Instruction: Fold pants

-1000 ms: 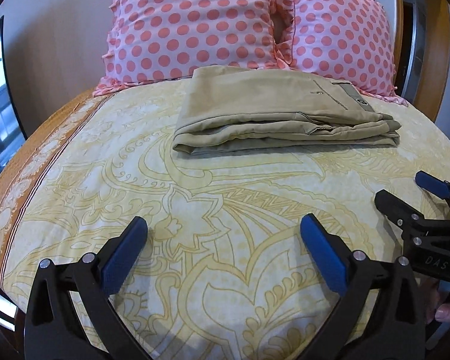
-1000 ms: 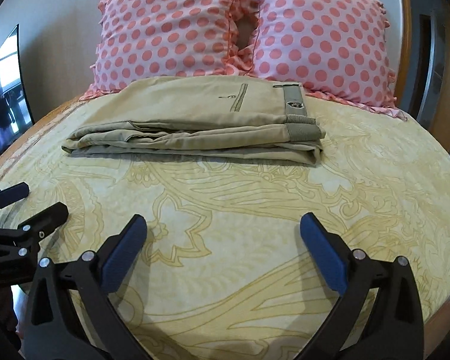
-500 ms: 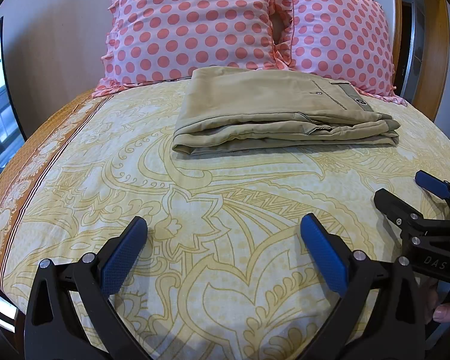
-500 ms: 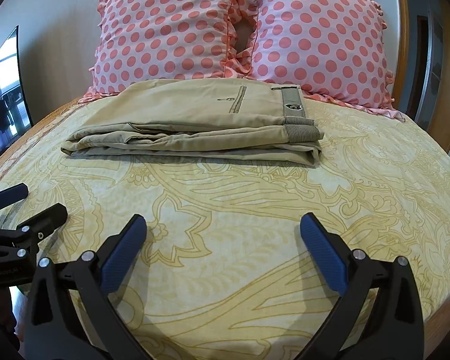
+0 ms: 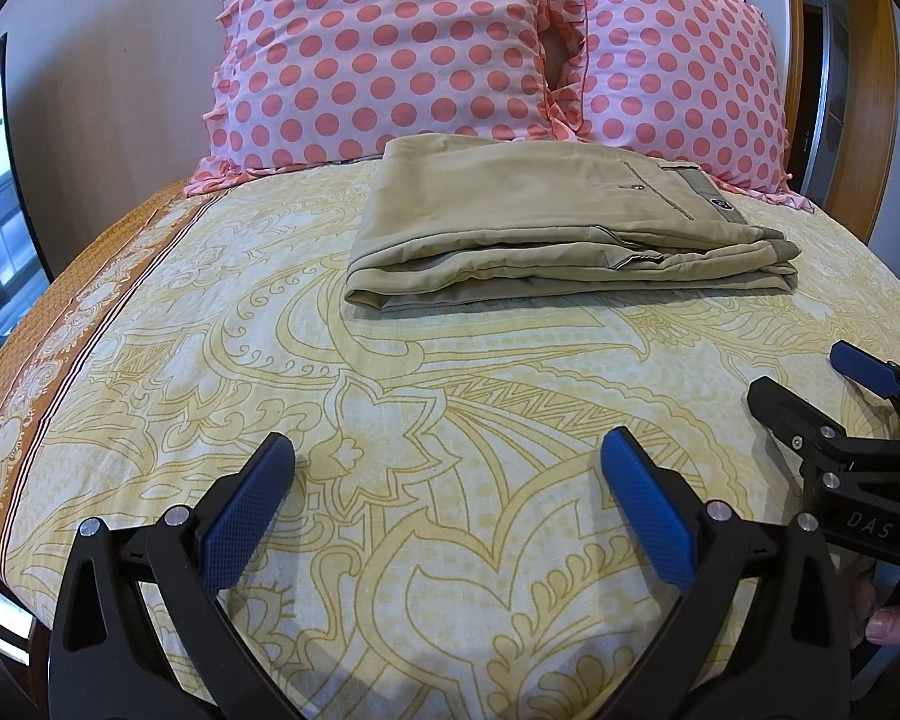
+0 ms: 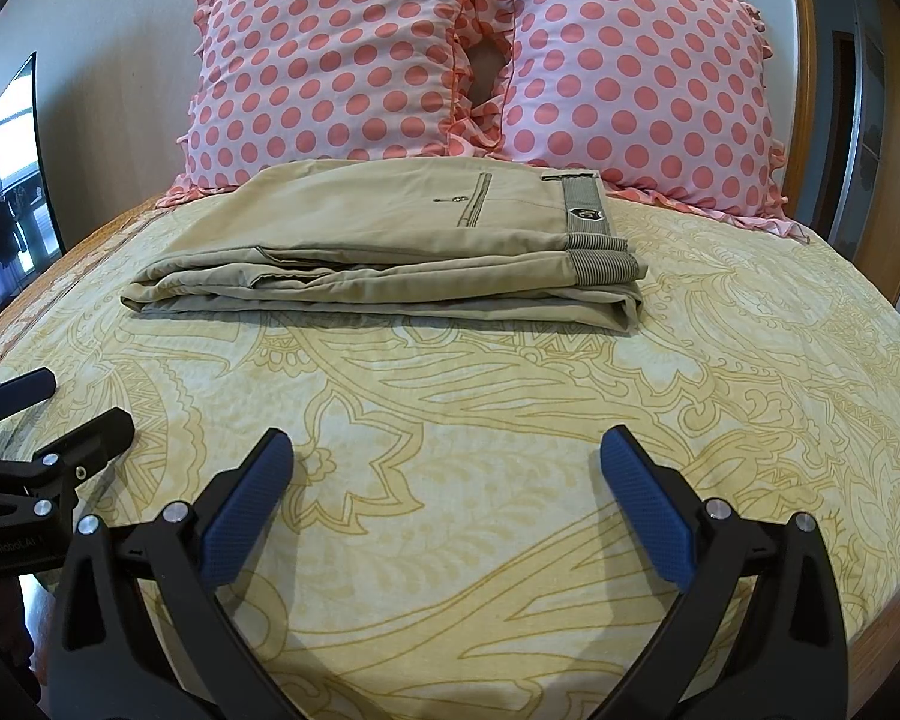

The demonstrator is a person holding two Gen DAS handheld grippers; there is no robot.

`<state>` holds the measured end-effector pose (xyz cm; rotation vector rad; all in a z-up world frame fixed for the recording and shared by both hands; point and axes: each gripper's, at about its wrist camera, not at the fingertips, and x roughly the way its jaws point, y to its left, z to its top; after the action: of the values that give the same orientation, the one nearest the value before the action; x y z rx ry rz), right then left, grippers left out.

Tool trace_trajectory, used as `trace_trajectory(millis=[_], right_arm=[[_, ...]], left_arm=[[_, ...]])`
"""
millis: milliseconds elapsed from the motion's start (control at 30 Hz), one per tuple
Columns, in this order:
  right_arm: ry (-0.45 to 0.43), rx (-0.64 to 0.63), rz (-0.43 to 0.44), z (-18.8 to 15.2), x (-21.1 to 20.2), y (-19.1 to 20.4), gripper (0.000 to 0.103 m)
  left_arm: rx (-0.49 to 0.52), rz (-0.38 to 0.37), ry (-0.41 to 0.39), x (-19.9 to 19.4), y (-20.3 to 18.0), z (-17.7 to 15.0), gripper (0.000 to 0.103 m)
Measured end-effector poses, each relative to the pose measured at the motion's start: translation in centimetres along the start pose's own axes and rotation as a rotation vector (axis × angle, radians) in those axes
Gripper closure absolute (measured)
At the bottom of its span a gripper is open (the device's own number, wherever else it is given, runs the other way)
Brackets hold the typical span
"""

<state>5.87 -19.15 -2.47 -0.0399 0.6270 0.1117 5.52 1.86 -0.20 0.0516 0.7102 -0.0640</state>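
Khaki pants (image 5: 546,228) lie folded in a flat stack at the far side of the bed, in front of the pillows; they also show in the right wrist view (image 6: 390,252), waistband to the right. My left gripper (image 5: 447,468) is open and empty over the near part of the bed, well short of the pants. My right gripper (image 6: 447,468) is open and empty too, at the same distance. Each gripper shows in the other's view: the right one (image 5: 810,384) at the right edge, the left one (image 6: 72,408) at the left edge.
Two pink polka-dot pillows (image 5: 390,42) (image 6: 630,72) lean against the wall behind the pants. The yellow patterned bedspread (image 5: 450,384) has an orange border on the left (image 5: 60,330). A wooden frame (image 6: 810,60) stands at the right. A dark screen (image 6: 6,180) is at the left.
Both views have tilted slightly, so the pants and pillows sit a little lower in frame. The pants have not moved and both grippers stay open.
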Motion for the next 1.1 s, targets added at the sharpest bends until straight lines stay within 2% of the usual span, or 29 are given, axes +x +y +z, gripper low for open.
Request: trace_trajectory(millis=[567,1100], right_arm=[[-0.001,0.0,0.0,0.01,0.02,0.03,0.002],[-0.003,0.0,0.0,0.01,-0.05,-0.03,0.002]], left_arm=[[-0.002,0.004,0.024,-0.02,0.13,0.41,0.001],[0.0,-0.001,0.013,0.11,-0.01,0.4,0.001]])
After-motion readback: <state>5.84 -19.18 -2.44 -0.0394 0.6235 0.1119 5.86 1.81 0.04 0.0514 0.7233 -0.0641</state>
